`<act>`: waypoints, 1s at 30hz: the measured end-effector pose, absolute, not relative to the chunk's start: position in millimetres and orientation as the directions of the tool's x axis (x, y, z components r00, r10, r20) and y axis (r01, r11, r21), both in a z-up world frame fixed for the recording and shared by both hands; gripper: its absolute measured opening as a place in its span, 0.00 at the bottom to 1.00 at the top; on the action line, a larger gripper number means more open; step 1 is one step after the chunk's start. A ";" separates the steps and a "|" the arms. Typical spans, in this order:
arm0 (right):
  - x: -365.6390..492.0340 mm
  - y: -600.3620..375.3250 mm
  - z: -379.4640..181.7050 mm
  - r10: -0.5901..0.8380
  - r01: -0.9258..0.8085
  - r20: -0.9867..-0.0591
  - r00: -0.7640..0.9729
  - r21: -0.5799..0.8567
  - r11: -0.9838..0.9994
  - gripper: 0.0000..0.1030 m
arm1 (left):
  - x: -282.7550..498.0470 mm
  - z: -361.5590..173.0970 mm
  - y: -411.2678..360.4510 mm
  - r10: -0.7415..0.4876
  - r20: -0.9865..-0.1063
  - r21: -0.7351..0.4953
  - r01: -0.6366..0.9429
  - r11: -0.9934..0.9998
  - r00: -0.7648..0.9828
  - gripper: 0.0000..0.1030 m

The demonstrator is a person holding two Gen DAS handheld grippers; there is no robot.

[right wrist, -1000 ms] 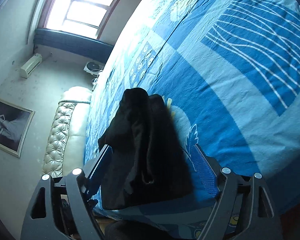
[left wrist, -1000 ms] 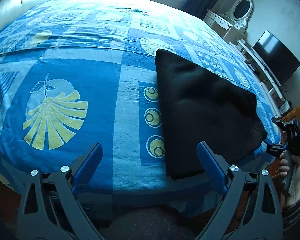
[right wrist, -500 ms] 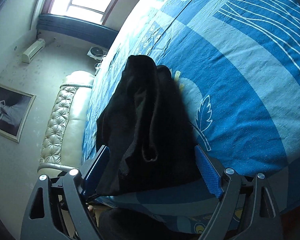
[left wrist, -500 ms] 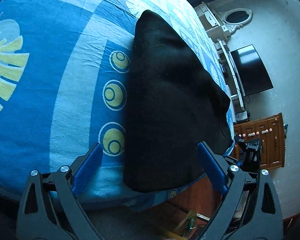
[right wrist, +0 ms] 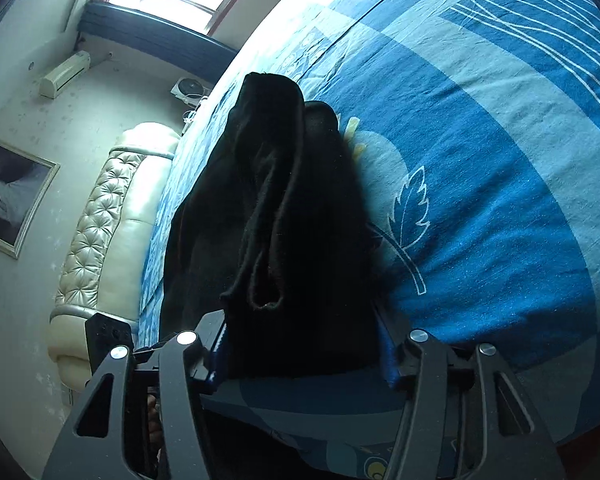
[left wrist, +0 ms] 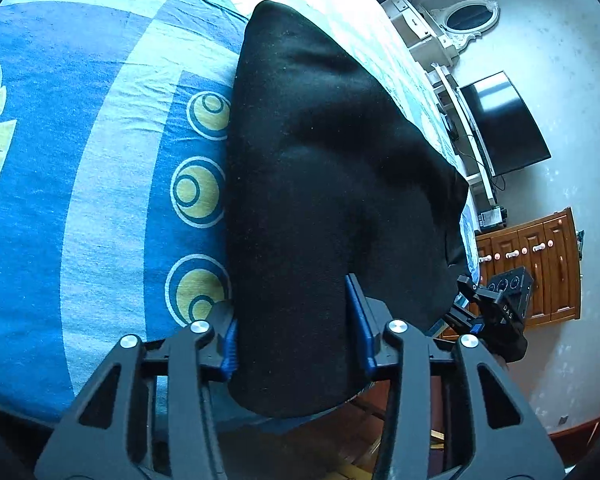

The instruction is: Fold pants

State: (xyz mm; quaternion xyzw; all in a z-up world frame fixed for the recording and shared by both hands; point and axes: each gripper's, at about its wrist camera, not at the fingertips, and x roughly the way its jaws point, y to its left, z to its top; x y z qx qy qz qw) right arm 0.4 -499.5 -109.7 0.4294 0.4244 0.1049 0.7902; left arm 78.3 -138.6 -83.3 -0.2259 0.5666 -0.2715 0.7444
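The folded black fabric pants [left wrist: 320, 184] were laid on the blue patterned bed sheet [left wrist: 80, 208] at the near edge of the bed, with one end overhanging that edge. The left tongs [left wrist: 292, 336] were clamped on the near end of the pants, blue pads pressed against both sides. The right tongs [right wrist: 300, 344] were likewise closed on the bunched opposite corner [right wrist: 268, 200] at the same edge.
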 end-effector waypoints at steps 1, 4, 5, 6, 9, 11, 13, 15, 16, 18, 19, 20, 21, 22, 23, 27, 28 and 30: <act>-0.3 -498.4 -107.7 0.526 0.197 -0.582 0.620 0.765 0.613 0.50 | 77.8 -82.5 -136.0 -0.656 -0.723 -0.638 0.155 0.755 0.216 0.35; -0.8 -494.2 -102.8 0.521 0.192 -0.582 0.625 0.761 0.620 0.49 | 75.7 -75.1 -135.4 -0.623 -0.745 -0.600 0.171 0.782 0.237 0.32; 0.1 -491.9 -100.6 0.522 0.187 -0.582 0.623 0.759 0.623 0.49 | 75.1 -72.6 -135.1 -0.612 -0.752 -0.586 0.175 0.791 0.246 0.31; 1.7 -488.9 -98.7 0.527 0.182 -0.579 0.622 0.762 0.622 0.48 | 73.0 -69.3 -132.5 -0.596 -0.760 -0.568 0.179 0.803 0.259 0.31; 7.5 -472.9 -94.0 0.550 0.158 -0.575 0.605 0.764 0.626 0.48 | 65.2 -57.2 -123.7 -0.527 -0.790 -0.488 0.200 0.850 0.312 0.31; 12.5 -459.9 -94.5 0.572 0.138 -0.575 0.585 0.766 0.628 0.48 | 59.8 -49.7 -114.6 -0.483 -0.802 -0.439 0.201 0.876 0.352 0.31; 18.1 -445.0 -95.8 0.591 0.121 -0.575 0.566 0.767 0.630 0.48 | 55.1 -46.1 -100.5 -0.455 -0.808 -0.415 0.185 0.891 0.375 0.30; 21.6 -432.4 -95.9 0.611 0.099 -0.576 0.543 0.766 0.635 0.48 | 51.1 -44.6 -83.6 -0.435 -0.811 -0.407 0.157 0.900 0.391 0.30; 23.8 -424.0 -95.5 0.620 0.086 -0.578 0.530 0.764 0.639 0.48 | 48.8 -43.9 -75.2 -0.426 -0.811 -0.405 0.139 0.904 0.401 0.30; 26.9 -407.9 -95.3 0.637 0.063 -0.580 0.508 0.763 0.643 0.48 | 44.4 -42.4 -57.5 -0.404 -0.812 -0.399 0.104 0.911 0.421 0.30; 28.4 -401.0 -95.6 0.645 0.052 -0.581 0.496 0.762 0.646 0.48 | 44.1 -41.1 -52.3 -0.392 -0.814 -0.391 0.094 0.915 0.429 0.30; 29.3 -395.5 -96.5 0.652 0.044 -0.581 0.487 0.762 0.647 0.48 | 42.5 -40.8 -45.4 -0.382 -0.814 -0.385 0.085 0.919 0.437 0.30; 30.3 -391.2 -97.2 0.658 0.039 -0.580 0.480 0.763 0.645 0.48 | 42.7 -40.1 -42.1 -0.376 -0.813 -0.383 0.078 0.920 0.444 0.30; 30.7 -388.9 -98.8 0.663 0.036 -0.580 0.474 0.765 0.643 0.48 | 42.0 -40.8 -37.4 -0.376 -0.811 -0.387 0.070 0.919 0.448 0.31; 30.5 -388.5 -100.7 0.664 0.038 -0.580 0.471 0.766 0.642 0.48 | 41.6 -41.8 -34.8 -0.382 -0.808 -0.397 0.064 0.915 0.448 0.31; 26.7 -396.1 -109.5 0.675 0.060 -0.567 0.472 0.785 0.617 0.48 | 39.7 -47.4 -31.0 -0.402 -0.796 -0.423 0.060 0.904 0.452 0.31; 27.1 -396.1 -110.8 0.674 0.063 -0.567 0.473 0.785 0.616 0.48 | 38.9 -48.6 -29.8 -0.401 -0.795 -0.420 0.064 0.905 0.455 0.32; 26.2 -397.7 -113.0 0.673 0.063 -0.567 0.475 0.785 0.616 0.48 | 37.6 -50.8 -26.8 -0.403 -0.792 -0.420 0.068 0.905 0.458 0.32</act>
